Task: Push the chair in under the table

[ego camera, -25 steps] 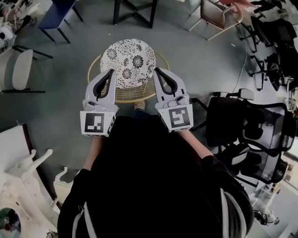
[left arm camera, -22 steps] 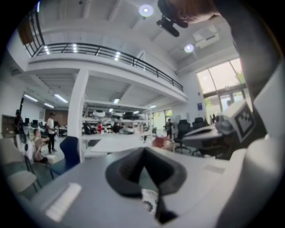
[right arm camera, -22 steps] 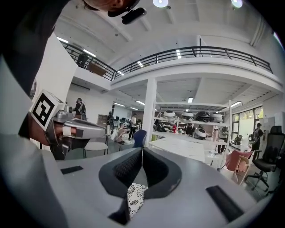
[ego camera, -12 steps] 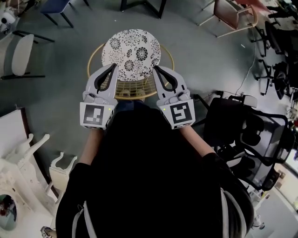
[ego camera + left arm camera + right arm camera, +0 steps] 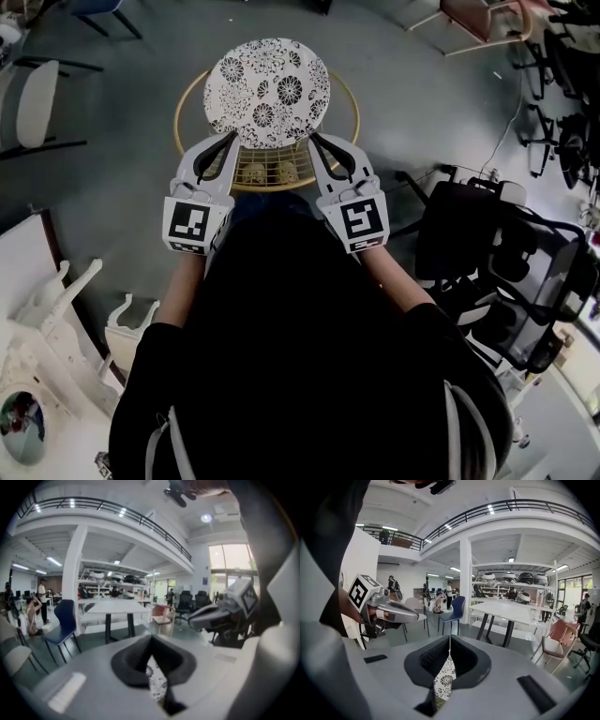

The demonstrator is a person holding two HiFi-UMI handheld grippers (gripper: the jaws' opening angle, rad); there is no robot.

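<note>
A round chair with a black-and-white floral seat point(image 5: 267, 89) and a gold wire frame point(image 5: 272, 176) stands on the grey floor just ahead of me. My left gripper point(image 5: 228, 139) and right gripper point(image 5: 314, 139) are both shut and empty. Their tips sit over the near rim of the frame, one on each side of the seat; I cannot tell whether they touch it. In the gripper views the floral seat point(image 5: 444, 679) shows through the gaps behind the closed jaws. A white table point(image 5: 511, 611) on black legs stands further ahead, also in the left gripper view as the table point(image 5: 115, 606).
A black office chair point(image 5: 497, 272) stands close on the right. On the left are a grey chair point(image 5: 33, 103) and white furniture parts point(image 5: 47, 319). A blue chair point(image 5: 63, 620) and a pink chair point(image 5: 558, 641) flank the table. People stand far back.
Both grippers have come down together, so their tips now lie lower against the chair's wire frame. The chair sits higher in the head view. The jaws stayed shut.
</note>
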